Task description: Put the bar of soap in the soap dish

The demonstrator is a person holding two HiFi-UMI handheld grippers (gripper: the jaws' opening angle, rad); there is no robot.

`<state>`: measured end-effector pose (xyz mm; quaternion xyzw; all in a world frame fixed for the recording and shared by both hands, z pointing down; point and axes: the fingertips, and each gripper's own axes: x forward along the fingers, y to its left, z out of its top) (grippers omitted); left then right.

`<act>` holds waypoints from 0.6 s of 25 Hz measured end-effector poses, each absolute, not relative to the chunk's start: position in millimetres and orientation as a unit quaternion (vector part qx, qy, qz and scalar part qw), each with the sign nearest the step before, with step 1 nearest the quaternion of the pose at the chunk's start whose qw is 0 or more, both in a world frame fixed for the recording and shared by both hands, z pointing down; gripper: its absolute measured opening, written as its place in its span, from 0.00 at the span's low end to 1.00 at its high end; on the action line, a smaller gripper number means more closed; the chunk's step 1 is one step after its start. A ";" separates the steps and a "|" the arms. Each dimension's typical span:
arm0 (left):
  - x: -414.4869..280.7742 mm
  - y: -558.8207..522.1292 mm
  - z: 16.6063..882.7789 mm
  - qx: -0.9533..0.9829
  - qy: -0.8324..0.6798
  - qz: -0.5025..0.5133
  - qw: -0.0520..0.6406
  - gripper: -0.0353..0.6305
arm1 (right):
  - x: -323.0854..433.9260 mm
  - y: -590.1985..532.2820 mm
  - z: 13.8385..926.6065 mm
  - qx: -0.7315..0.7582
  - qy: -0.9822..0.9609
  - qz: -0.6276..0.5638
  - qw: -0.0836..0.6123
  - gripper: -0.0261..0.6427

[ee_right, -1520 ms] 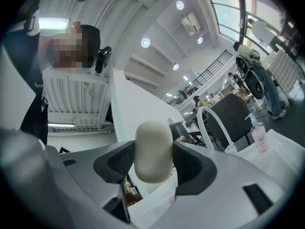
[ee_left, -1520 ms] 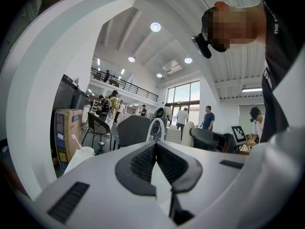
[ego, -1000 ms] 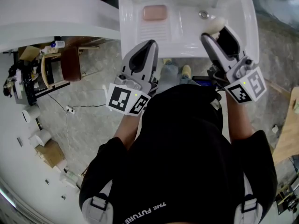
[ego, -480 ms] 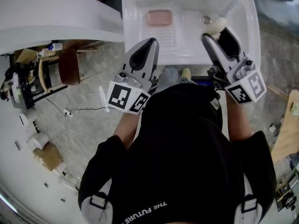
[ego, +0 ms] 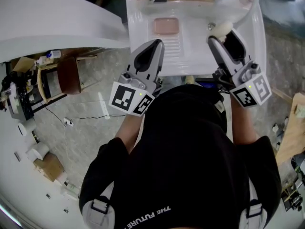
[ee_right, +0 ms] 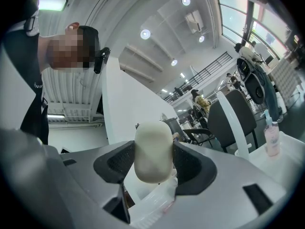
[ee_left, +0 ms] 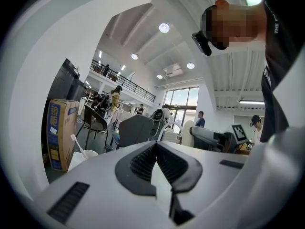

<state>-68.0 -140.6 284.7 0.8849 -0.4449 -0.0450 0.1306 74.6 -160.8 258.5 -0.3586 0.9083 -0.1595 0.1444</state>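
Right hand-held gripper (ee_right: 153, 165) around rounded cream soap (ee_right: 153, 149)

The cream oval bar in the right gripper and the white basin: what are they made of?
Cream oval bar: likely solid soap; matte, waxy, rounded edges. White basin: glazed ceramic or moulded plastic, can't tell; glossy, smooth, ribbed drainer.

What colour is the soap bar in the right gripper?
Soap bar is creamy white; clearest in right gripper view.

the person wears a black short-sleeved t-shirt (ego: 190, 166) with white lettering and grey shoulder straps (ego: 97, 208), and the pale grey left gripper (ego: 155, 45) and right gripper (ego: 223, 36) have black ribbed pads (ee_left: 142, 162) and cubes (ego: 129, 99) with black-and-white square markers.
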 end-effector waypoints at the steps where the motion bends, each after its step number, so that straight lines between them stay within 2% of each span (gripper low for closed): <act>1: -69.5 -143.8 284.8 0.886 -0.443 -0.046 0.131 0.06 | 72.7 -163.7 257.9 -0.360 0.908 -0.158 0.143 0.42; 15: -108.1 -176.3 292.7 0.892 -0.426 -0.061 0.138 0.06 | 32.1 -191.7 257.5 -0.376 0.905 -0.149 0.131 0.42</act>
